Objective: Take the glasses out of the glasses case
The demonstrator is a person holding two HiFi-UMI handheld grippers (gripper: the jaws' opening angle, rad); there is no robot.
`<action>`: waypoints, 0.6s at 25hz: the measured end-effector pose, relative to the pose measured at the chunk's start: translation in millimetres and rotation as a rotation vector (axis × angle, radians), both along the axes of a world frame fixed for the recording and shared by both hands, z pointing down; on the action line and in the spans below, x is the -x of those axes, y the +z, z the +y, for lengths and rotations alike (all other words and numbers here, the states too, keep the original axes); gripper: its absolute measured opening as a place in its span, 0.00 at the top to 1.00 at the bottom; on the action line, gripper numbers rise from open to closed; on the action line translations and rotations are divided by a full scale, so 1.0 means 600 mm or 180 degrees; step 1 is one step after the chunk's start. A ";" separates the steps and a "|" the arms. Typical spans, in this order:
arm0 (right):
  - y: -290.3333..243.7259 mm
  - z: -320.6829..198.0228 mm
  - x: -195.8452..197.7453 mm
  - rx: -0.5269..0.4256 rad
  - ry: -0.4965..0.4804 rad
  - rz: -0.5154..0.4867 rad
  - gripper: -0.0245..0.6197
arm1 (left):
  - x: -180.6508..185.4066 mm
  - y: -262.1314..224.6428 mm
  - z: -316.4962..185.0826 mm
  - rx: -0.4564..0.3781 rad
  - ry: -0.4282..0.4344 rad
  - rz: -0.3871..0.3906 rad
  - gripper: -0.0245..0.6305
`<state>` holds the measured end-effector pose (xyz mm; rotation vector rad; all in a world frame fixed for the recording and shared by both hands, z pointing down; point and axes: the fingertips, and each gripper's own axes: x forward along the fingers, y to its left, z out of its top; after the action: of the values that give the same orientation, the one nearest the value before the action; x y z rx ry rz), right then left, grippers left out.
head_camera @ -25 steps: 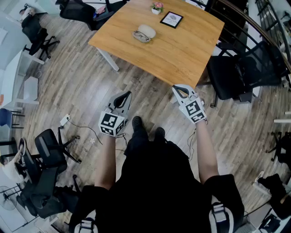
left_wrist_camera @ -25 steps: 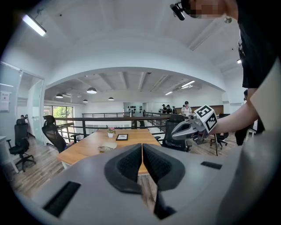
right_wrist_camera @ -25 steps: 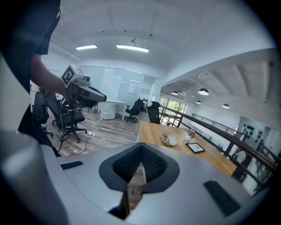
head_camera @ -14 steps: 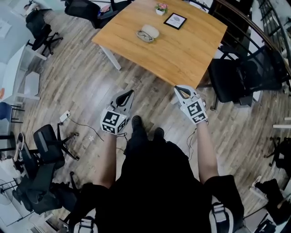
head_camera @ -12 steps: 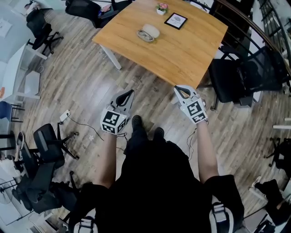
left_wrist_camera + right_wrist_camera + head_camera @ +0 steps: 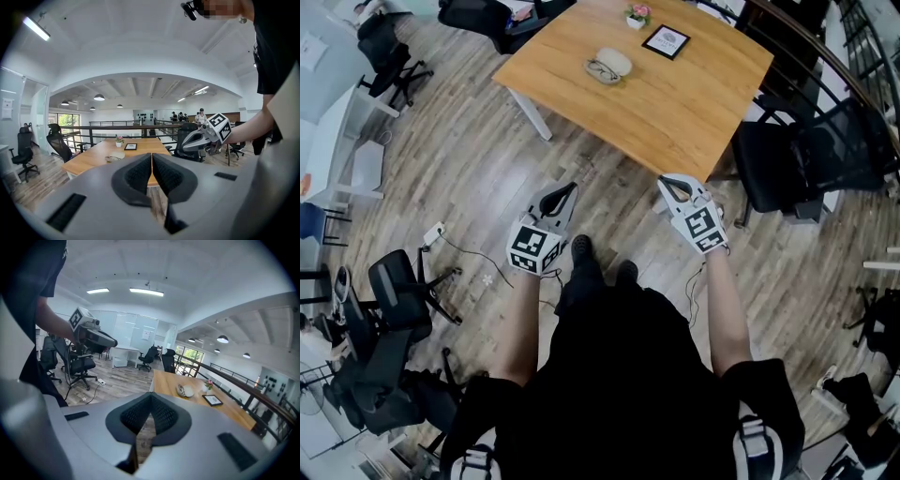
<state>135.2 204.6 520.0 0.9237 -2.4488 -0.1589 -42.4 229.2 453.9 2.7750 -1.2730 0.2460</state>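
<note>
little moved — left gripper [image 6: 563, 191] and right gripper [image 6: 667, 183] jaws pressed together, apparently empty.

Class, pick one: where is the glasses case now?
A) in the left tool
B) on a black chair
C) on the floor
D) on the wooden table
D: the glasses case lies on the table, while the left tool and right tool are shut and empty.

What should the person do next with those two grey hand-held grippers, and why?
Probably step toward the light wooden table: the pale oval glasses case, with dark-rimmed glasses beside it, lies far beyond reach there, and both the left gripper and the right gripper are shut, holding nothing.
</note>
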 end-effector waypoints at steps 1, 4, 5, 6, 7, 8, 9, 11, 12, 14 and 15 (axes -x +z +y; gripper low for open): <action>0.002 0.000 -0.002 -0.0001 0.0010 -0.0006 0.95 | -0.001 0.001 0.001 0.0005 0.0007 0.0003 0.93; 0.003 0.002 -0.005 -0.0003 0.0011 -0.0011 0.95 | -0.008 0.000 0.001 -0.0005 0.0034 0.0011 0.93; 0.003 0.003 -0.006 -0.0004 0.0009 -0.0012 0.95 | -0.010 -0.001 0.002 -0.0014 0.0046 0.0016 0.93; 0.004 0.003 -0.007 -0.0005 0.0014 -0.0016 0.95 | -0.012 -0.002 0.002 -0.0022 0.0059 0.0020 0.93; 0.004 0.004 -0.007 -0.0006 0.0019 -0.0018 0.95 | -0.013 -0.003 0.003 -0.0029 0.0071 0.0021 0.92; 0.004 0.005 -0.008 -0.0008 0.0018 -0.0019 0.95 | -0.015 -0.004 0.003 -0.0034 0.0080 0.0022 0.92; 0.002 0.007 -0.008 -0.0012 0.0014 -0.0020 0.95 | -0.016 -0.005 0.003 -0.0038 0.0087 0.0022 0.92; -0.001 0.007 -0.009 -0.0023 0.0013 -0.0035 0.95 | -0.019 -0.006 0.002 -0.0044 0.0094 0.0017 0.92; -0.001 0.006 -0.011 -0.0027 0.0020 -0.0051 0.95 | -0.020 -0.006 0.001 -0.0044 0.0094 0.0010 0.92; 0.003 0.001 -0.016 -0.0024 0.0054 -0.0096 0.93 | -0.023 -0.004 -0.003 -0.0041 0.0097 -0.0004 0.92; 0.005 -0.001 -0.019 -0.0022 0.0067 -0.0115 0.92 | -0.025 -0.004 -0.004 -0.0042 0.0099 -0.0009 0.92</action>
<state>146.3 204.2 522.9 0.9630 -2.4719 -0.1445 -27.4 226.9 451.6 2.8084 -1.2372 0.2444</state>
